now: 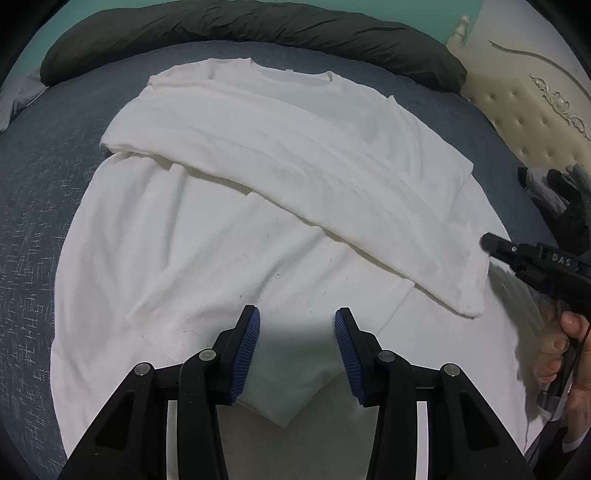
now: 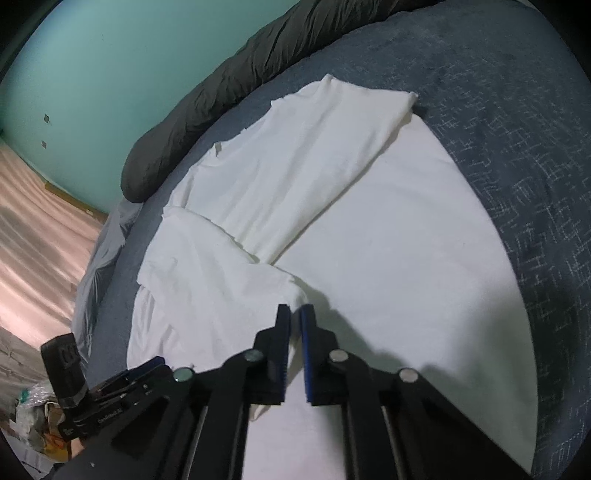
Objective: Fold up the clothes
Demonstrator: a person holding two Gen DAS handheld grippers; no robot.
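Blue woven bed (image 1: 33,206) carrying a white T-shirt (image 1: 229,229) mid-fold. Nearest, the left hand-held gripper (image 1: 297,350) stands spread over the shirt's near hem corner, gripping nothing. The right hand-held gripper (image 2: 294,345) is pressed together, pinching a soft ridge of the shirt's edge between its ribbed blue pads. Just beyond both, one side panel already lies folded diagonally across the body. Farther off, the collar, then a dark rumpled duvet (image 1: 258,26). Probable next move: left jaws close on the hem, then both lift together.
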